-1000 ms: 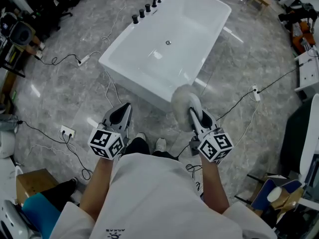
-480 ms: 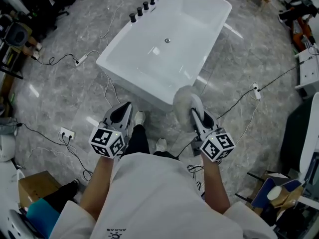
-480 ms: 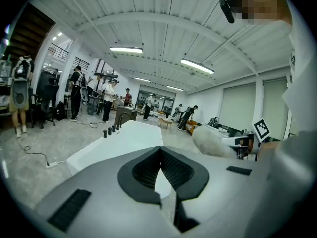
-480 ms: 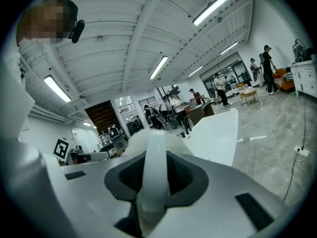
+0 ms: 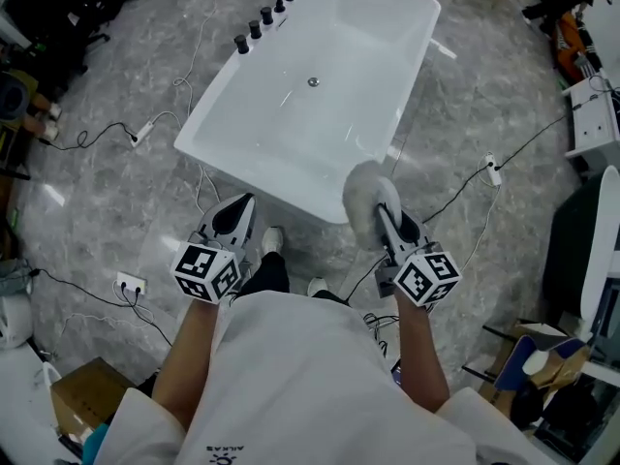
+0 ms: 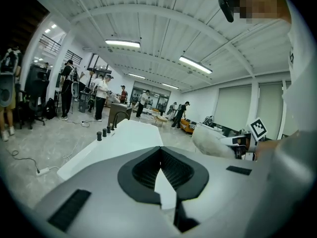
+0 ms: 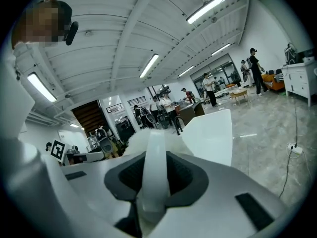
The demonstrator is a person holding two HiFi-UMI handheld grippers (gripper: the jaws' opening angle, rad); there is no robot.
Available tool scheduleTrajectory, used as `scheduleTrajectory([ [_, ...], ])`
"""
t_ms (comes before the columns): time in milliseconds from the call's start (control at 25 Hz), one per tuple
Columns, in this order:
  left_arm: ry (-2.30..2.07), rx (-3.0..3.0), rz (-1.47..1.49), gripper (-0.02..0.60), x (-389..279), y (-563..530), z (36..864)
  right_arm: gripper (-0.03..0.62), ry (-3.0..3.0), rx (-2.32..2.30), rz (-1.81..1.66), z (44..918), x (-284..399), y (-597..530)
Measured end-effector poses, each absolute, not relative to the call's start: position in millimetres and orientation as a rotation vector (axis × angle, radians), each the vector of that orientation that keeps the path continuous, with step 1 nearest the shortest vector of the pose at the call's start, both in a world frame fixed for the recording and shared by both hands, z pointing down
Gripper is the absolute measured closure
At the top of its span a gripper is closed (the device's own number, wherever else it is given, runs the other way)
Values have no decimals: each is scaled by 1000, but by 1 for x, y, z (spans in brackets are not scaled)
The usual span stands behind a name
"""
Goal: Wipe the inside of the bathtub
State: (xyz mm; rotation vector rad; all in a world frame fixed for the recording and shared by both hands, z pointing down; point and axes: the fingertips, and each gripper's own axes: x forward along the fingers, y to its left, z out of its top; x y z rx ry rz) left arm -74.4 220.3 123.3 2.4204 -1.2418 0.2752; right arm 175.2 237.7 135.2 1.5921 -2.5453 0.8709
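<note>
The right gripper (image 5: 381,219) clenches a fluffy duster's (image 5: 362,190) handle, its head over the tub's (image 5: 387,56) near right corner. The left gripper (image 5: 244,207), closed and empty, hangs outside the near edge.

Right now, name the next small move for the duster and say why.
Probably carry the right gripper forward and down past the near rim of the bathtub: it clamps the fluffy duster by its handle, head above that rim, not yet inside.

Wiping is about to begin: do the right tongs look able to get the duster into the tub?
Probably yes: the right tongs hold the duster at the near rim of the tub, nothing between.
</note>
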Motion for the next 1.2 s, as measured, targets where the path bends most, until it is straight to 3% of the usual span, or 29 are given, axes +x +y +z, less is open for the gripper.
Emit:
scheduleTrajectory([
  [600,-905,2494,347,569,-91,125,156,497,-2268,1843,986,160,161,179],
  [1200,-714,2491,362,569,-78,101,185,497,-2101,1896,1014,182,151,166],
])
